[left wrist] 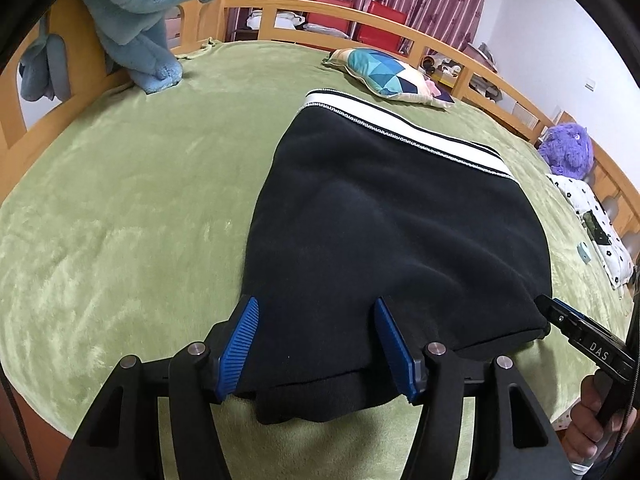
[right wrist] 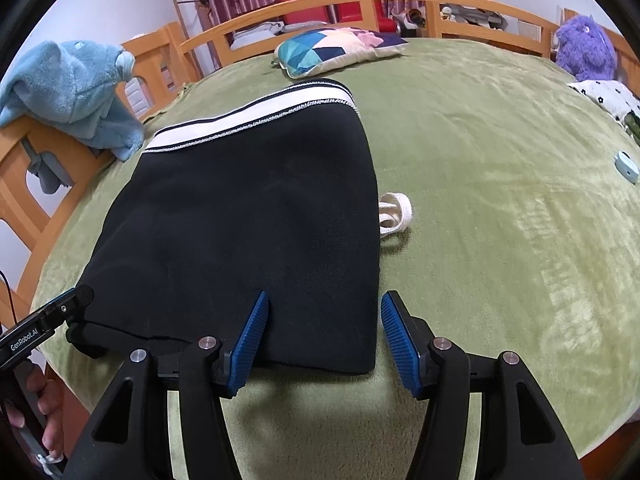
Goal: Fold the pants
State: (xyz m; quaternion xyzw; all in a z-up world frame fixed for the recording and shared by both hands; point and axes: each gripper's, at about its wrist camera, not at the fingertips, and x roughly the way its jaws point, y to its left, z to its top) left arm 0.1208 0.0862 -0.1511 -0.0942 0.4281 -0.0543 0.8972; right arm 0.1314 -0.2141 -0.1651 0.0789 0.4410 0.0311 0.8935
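Observation:
Black pants with a white striped waistband lie folded on the green bed cover, waistband at the far end. My left gripper is open, its blue fingers astride the near left corner of the pants. My right gripper is open, its fingers astride the near right corner of the pants. Each gripper shows at the edge of the other's view: the right one in the left wrist view, the left one in the right wrist view.
A green blanket covers the bed inside a wooden rail. A patterned pillow, blue plush, purple plush, white strap and small blue object lie around.

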